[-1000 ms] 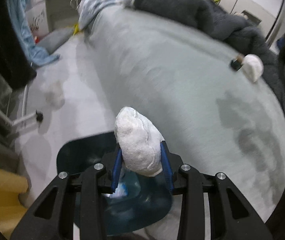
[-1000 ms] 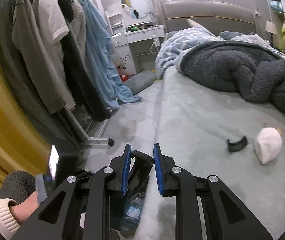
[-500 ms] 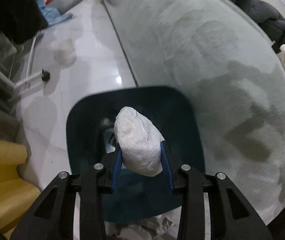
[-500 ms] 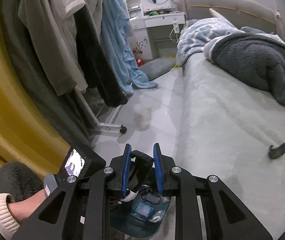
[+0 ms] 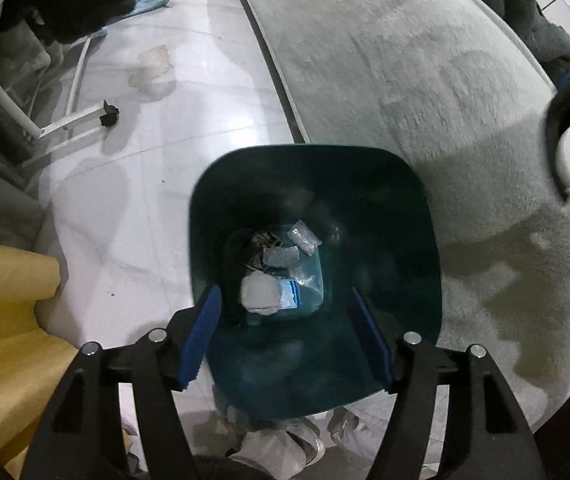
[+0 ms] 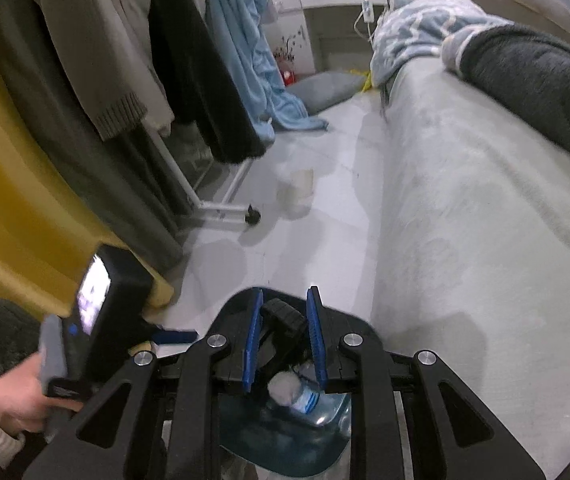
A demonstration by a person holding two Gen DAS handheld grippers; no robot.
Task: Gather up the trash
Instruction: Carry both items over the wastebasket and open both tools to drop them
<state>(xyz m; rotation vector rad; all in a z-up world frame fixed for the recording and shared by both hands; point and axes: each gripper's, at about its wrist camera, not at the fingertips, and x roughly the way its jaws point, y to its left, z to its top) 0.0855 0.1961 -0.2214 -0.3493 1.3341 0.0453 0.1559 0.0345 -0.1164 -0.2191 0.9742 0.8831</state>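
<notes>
A dark teal bin (image 5: 413, 248) stands on the pale floor against the bed's edge. Straight above it my left gripper (image 5: 285, 338) has its jaws opening, and nothing is between the blue pads. A white tissue wad (image 5: 261, 294) lies at the bin's bottom among wrappers and a clear bottle (image 5: 305, 240). My right gripper (image 6: 283, 338) hovers over the same bin (image 6: 245, 436), shut on a black plastic piece (image 6: 281, 320). Below its pads the tissue wad (image 6: 283, 386) shows again. A hand (image 6: 13, 396) grips the left tool's handle at the lower left.
The grey-covered bed (image 5: 425, 100) fills the right side, with a dark blanket (image 6: 533, 80) on it. A clothes rack's castor foot (image 5: 109, 114) and hanging clothes (image 6: 125, 60) stand left. A yellow curtain (image 5: 1, 300) is near left. A pale translucent thing (image 6: 297, 188) lies on the floor.
My left gripper came over the bin, pointed down and opened, and the tissue wad dropped into the bin. My right gripper sank toward the bin, still shut on the black piece.
</notes>
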